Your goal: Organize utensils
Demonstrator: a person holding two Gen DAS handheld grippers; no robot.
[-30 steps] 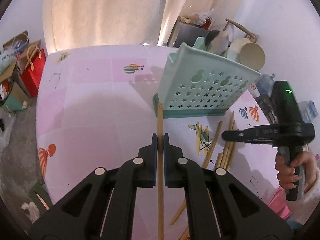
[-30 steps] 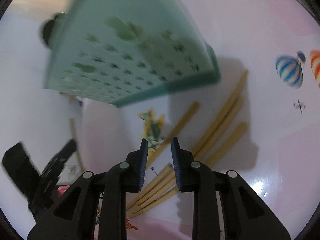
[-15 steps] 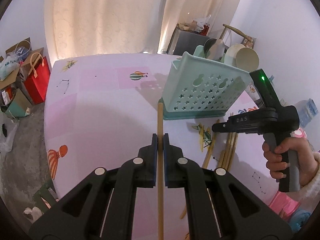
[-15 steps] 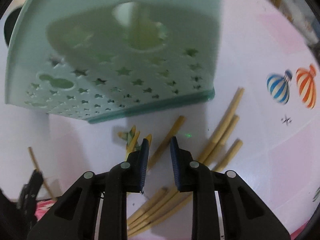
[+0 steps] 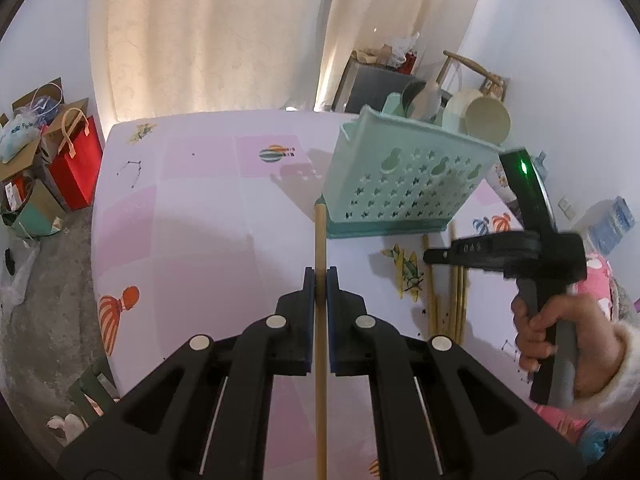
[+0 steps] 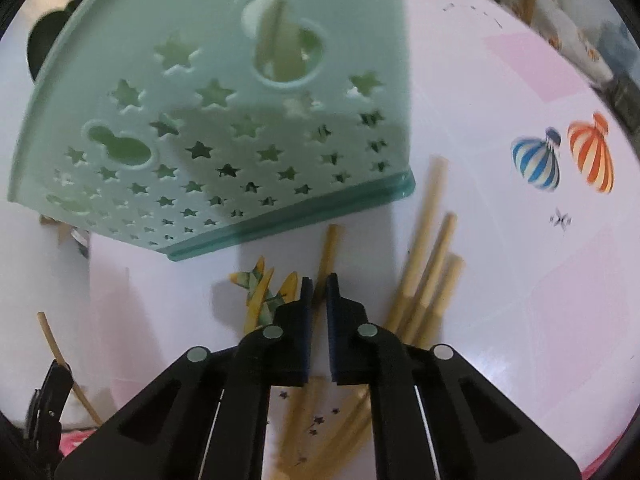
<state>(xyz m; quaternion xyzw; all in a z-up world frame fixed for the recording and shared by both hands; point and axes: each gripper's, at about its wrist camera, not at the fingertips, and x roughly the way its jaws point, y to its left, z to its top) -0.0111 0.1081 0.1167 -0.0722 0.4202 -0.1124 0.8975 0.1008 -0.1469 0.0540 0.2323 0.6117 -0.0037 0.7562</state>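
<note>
The left tongs (image 5: 320, 276) clamp 1 bamboo chopstick (image 5: 320, 360), angled downward; the right tongs (image 6: 318, 284), pointing steeply at the table (image 6: 520, 260), have just closed on another chopstick (image 6: 330, 248).

Left hand-held gripper (image 5: 320, 276) clamped shut; right hand-held gripper (image 6: 319, 286) just closing (pointing steeply down).

Pale cream curtains (image 5: 224, 40) across the far wall, glowing with daylight. Pink-and-white patterned tablecloth (image 5: 192, 216) printed with hot-air balloons (image 6: 560, 158) and a small yellow aeroplane (image 5: 406, 270). Left of the table, on grey floor: a red gift bag (image 5: 76, 160) with tan handles, beside cardboard boxes (image 5: 28, 116) and a plastic bag. At the back, a dark cabinet (image 5: 376, 88) heaped with clutter, just beside a wooden chair (image 5: 476, 70).
</note>
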